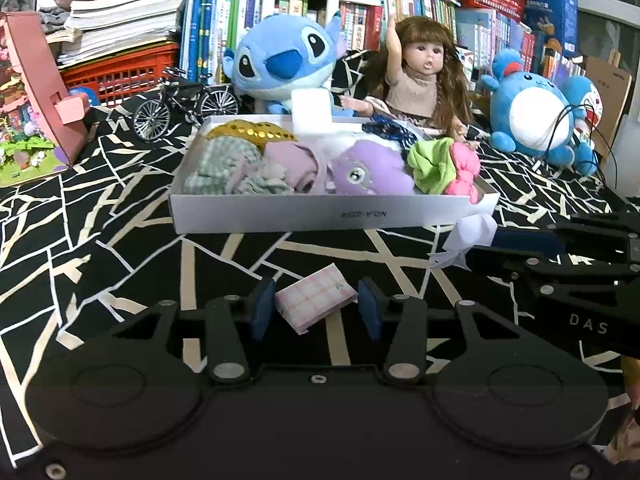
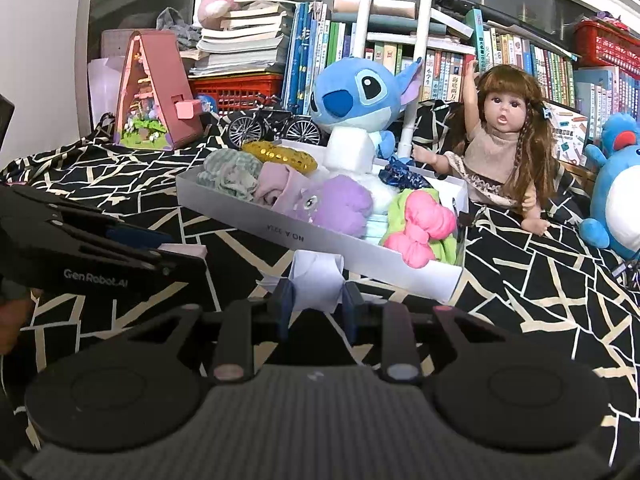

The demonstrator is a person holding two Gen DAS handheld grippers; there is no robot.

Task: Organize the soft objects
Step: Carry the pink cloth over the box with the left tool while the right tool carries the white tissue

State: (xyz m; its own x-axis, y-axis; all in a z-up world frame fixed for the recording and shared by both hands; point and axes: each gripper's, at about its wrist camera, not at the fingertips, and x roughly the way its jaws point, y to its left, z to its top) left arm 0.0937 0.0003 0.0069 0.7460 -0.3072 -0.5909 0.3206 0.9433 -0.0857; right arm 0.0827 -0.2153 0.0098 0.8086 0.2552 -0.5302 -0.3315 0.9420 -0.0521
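Both wrist cameras sit low and near, angled down toward the far bookshelf [image 1: 360, 8]. The left view faces the white box [image 1: 320, 212] squarely; the right views it obliquely. Both share it.

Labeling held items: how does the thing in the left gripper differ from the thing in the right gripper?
The left gripper has a pink checkered packet between its pads; the right gripper pinches a white folded piece.
The packet is flat, boxy, with a grid pattern; the white piece is plain and creased.
The packet lies tilted between the pads; the white piece sticks out past them toward the white box.
Both are small and light.
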